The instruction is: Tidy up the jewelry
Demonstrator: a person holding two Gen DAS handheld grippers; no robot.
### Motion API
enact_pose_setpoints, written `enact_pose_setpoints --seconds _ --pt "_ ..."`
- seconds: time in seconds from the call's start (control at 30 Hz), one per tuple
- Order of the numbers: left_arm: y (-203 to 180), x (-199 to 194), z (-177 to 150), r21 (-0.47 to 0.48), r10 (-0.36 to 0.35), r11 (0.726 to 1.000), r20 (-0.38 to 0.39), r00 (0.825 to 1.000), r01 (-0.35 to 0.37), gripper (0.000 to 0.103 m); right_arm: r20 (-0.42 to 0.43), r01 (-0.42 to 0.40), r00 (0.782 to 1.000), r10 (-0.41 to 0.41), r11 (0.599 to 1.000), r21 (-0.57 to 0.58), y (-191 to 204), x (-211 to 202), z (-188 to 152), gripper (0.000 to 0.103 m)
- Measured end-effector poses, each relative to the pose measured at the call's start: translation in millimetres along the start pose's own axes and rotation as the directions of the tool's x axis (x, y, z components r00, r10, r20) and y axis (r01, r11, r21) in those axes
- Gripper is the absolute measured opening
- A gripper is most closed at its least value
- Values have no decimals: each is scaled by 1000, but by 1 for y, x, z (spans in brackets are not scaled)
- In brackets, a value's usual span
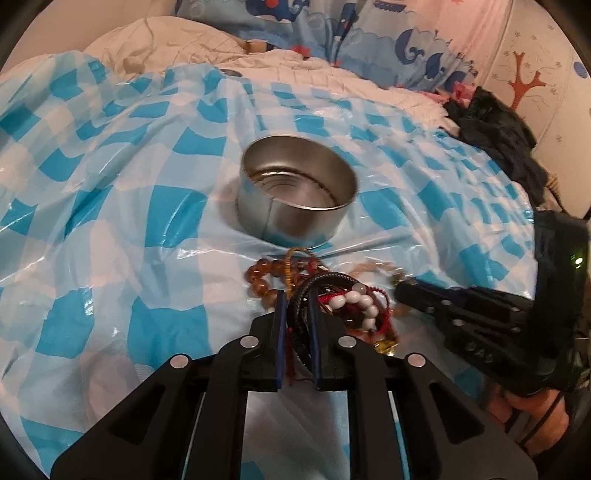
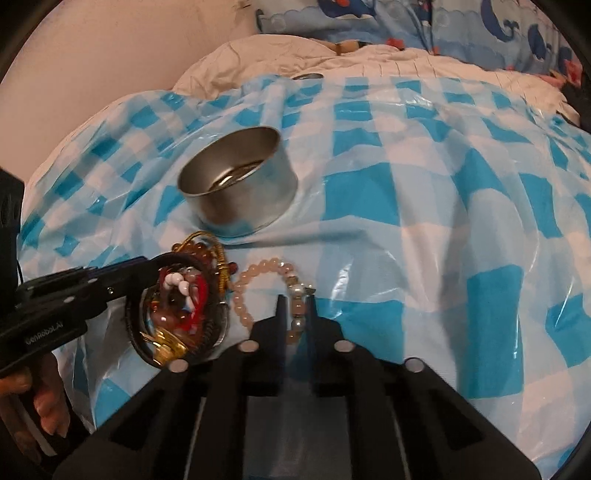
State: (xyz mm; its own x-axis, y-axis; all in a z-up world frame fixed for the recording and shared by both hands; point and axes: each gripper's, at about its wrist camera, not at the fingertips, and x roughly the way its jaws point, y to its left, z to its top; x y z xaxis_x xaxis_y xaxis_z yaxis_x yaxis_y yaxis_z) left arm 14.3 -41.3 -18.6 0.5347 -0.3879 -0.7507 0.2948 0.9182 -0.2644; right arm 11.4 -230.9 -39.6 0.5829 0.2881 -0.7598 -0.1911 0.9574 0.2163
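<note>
A round metal tin (image 1: 297, 192) stands open on the blue checked plastic sheet; it also shows in the right wrist view (image 2: 240, 184). Just before it lies a heap of bracelets: amber beads (image 1: 262, 280), white beads with red cord (image 1: 360, 301) and a black braided cord bracelet (image 1: 299, 325). My left gripper (image 1: 298, 295) is shut on the black cord bracelet. My right gripper (image 2: 297, 301) is shut on a pink bead bracelet (image 2: 243, 291) that lies to the right of the heap (image 2: 177, 306).
The checked sheet (image 1: 110, 221) covers a soft, wrinkled bed. A dark cloth bundle (image 1: 495, 129) lies at the far right edge. Pillows with a whale print (image 1: 351, 33) lie behind. A small metal lid (image 2: 306, 76) rests at the sheet's far edge.
</note>
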Motion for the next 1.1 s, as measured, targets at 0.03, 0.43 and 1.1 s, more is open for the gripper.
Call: enact_pose_setpoints --seconds 0.03,0.43,1.1 --pt "1 -3 0 -15 -40 999 5 999 40 9 14 8 1000 -8 1000 -12 2 -3 0 8" --pt "25 -35 10 -132 -218 963 128 968 234 9 235 -66 970 57 997 31 -4 -49 14 8" --pt "38 -6 74 -196 -221 946 193 956 259 9 332 -129 935 121 992 1 0 -67 43 8"
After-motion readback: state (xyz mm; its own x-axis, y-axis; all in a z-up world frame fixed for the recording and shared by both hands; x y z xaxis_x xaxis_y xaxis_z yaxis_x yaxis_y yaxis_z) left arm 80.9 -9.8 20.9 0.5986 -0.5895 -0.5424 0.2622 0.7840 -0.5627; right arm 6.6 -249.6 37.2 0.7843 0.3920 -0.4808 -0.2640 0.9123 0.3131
